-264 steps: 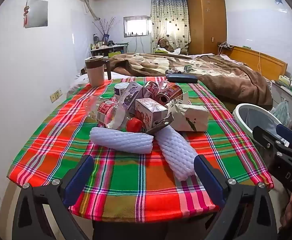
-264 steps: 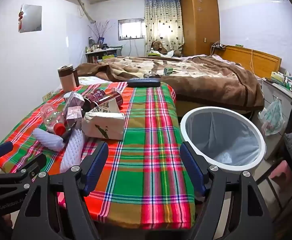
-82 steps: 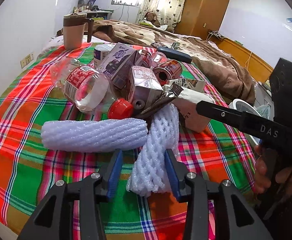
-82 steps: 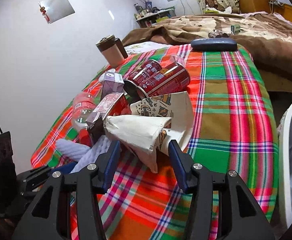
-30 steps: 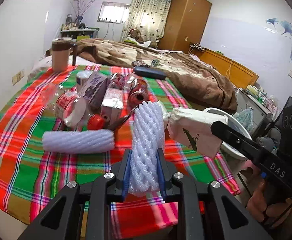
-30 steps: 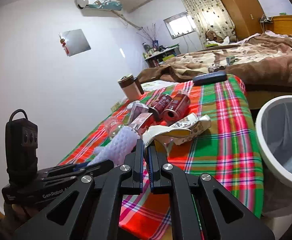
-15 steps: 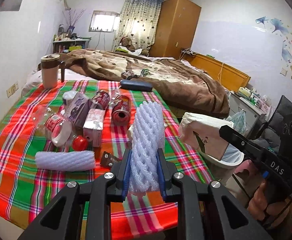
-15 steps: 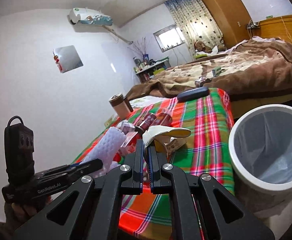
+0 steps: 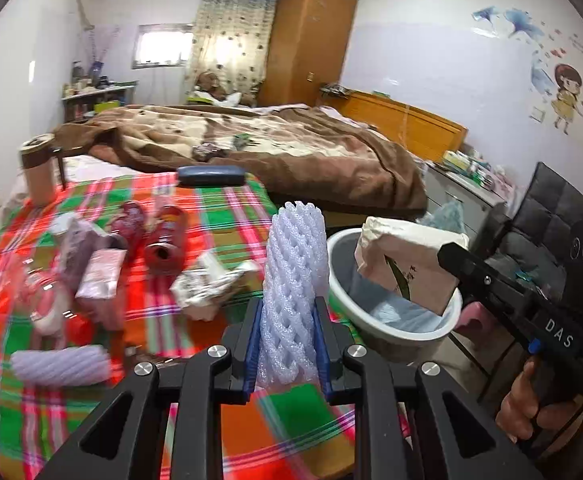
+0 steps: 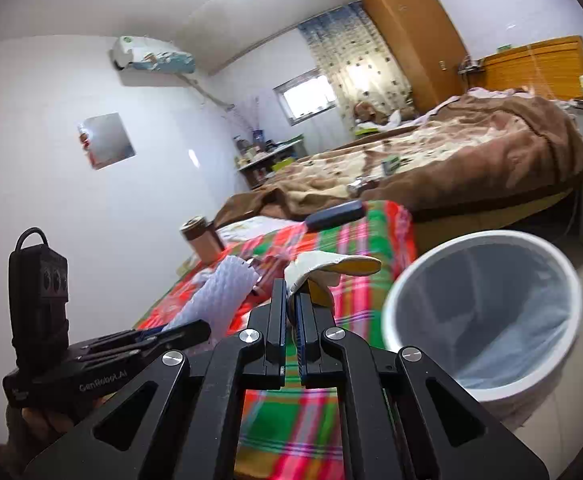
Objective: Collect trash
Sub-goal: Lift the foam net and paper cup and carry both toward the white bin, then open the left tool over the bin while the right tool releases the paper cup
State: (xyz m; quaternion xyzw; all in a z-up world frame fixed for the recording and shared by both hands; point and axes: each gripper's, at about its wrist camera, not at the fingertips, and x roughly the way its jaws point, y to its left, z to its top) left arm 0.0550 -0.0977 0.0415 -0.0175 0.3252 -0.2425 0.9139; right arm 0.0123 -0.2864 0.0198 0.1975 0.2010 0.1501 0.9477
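The worktop, covered by a red-and-green plaid cloth (image 9: 227,216), ends at its right edge just beside the round white waste bin with a grey liner (image 9: 343,264), which stands on the floor at centre right of the left wrist view. Beyond the bin, the floor toward the bed is open. Only the liner shows inside the bin.

The left gripper (image 9: 287,336) has its jaws clamped on the white foam mesh sleeve (image 9: 293,272), upright at frame centre. The right gripper (image 10: 289,320) has its jaws pinched on the crumpled cream paper bag (image 9: 407,268), held over the bin's mouth.

Half a second ago the bag was beside the bin; now it is above the rim. A second foam mesh sleeve (image 9: 61,364), red cans (image 9: 165,238) and cartons remain at lower left.
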